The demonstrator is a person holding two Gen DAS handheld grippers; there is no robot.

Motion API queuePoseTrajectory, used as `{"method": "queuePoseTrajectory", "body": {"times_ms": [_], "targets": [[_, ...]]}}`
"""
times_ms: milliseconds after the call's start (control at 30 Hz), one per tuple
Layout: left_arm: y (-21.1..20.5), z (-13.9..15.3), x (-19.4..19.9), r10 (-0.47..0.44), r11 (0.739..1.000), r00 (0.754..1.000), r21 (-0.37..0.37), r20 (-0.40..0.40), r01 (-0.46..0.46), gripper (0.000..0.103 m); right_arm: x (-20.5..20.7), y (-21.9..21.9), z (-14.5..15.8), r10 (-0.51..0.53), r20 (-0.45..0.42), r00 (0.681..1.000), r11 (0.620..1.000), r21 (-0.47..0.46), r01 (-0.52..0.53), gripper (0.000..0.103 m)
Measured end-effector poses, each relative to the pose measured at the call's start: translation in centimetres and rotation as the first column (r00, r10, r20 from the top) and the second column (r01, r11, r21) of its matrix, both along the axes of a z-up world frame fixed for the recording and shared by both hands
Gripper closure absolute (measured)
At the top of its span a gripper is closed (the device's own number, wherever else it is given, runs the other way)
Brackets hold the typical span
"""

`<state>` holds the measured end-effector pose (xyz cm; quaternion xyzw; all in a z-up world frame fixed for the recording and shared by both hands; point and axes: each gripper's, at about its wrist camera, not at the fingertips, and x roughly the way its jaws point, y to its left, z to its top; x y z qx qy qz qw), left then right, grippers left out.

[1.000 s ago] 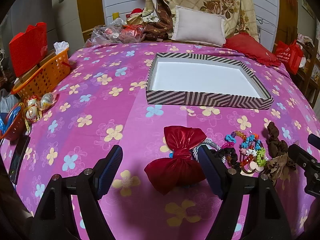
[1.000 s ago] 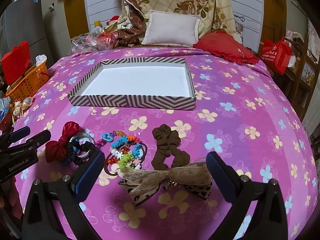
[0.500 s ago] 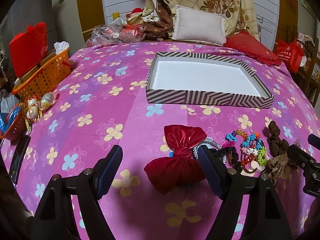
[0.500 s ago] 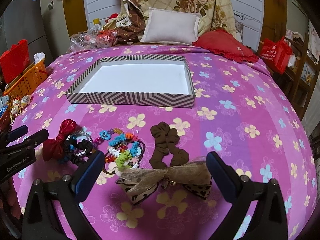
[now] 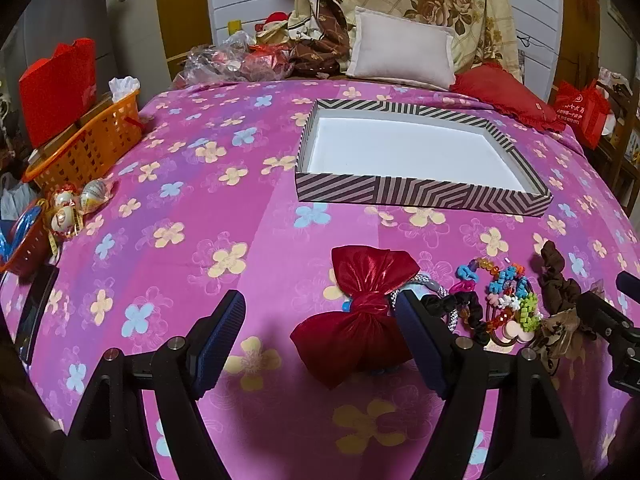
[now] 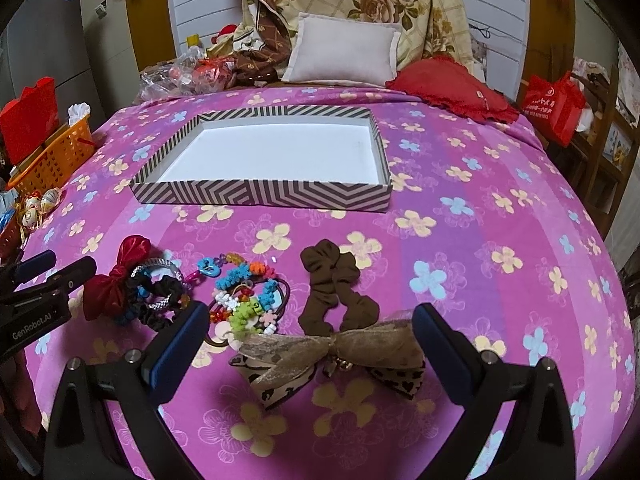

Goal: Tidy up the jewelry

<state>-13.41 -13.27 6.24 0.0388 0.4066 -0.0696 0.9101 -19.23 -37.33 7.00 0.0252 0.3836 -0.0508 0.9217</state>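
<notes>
**A:** Which step is this?

**B:** The very start, I judge. The striped box [image 6: 264, 196] lies on the bed [image 6: 500, 216] with a bare white floor, and every accessory sits in a cluster on the near side of the box, none inside.

**A:** And the grippers?

**B:** The right gripper [image 6: 310, 342] has its jaws wide and grips nothing. The tan leopard bow [image 6: 336, 354] lies between them, its wings reaching toward each pad; whether the pads touch the ribbon I cannot tell. The left gripper [image 5: 320, 332] is equally wide and empty.

**A:** What lies in the left one's reach?

**B:** The red satin bow [image 5: 362, 316], off-centre, close against the right-hand jaw. A tangle of dark and silver hair ties [image 5: 456, 308] lies just beyond that jaw, away from the red bow.

**A:** The rest?

**B:** The beaded bracelets [image 6: 244, 300] lie near the box's left half, with the brown scrunchie [image 6: 334, 288] just right of them, between the box and the leopard bow.

**A:** So the next move?

**B:** Probably closing on a bow at its knot, the firmest part, then carrying it forward over the box's near wall. The left would first need to shift toward the red bow's centre, or it may catch the hair ties.
</notes>
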Motion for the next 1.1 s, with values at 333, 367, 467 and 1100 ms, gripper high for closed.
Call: {"method": "queuePoseTrajectory", "body": {"times_ms": [333, 367, 467, 1100], "targets": [[2.4, -0.7, 0.9, -0.012, 0.997, 0.998, -0.075, -0.061, 0.007, 0.042, -0.2, -0.7, -0.1, 0.003, -0.002, 1.0, 1.0, 0.004, -0.003, 0.0], [2.9, -0.9, 1.0, -0.016, 0.997, 0.997, -0.082, -0.069, 0.01, 0.042, -0.3, -0.8, -0.1, 0.005, 0.006, 1.0, 1.0, 0.0, -0.005, 0.001], [3.9, -1.3, 1.1, -0.028, 0.994, 0.995, -0.105, -0.091, 0.019, 0.044, -0.5, -1.0, 0.0, 0.004, 0.009, 1.0, 1.0, 0.008, -0.004, 0.001], [3.2, -2.2, 2.0, -0.077, 0.987, 0.987, -0.151, -0.142, 0.055, 0.045, 2.3, -4.5, -0.4, 0.043, -0.064, 0.997, 0.998, 0.059, -0.039, 0.031]]}}
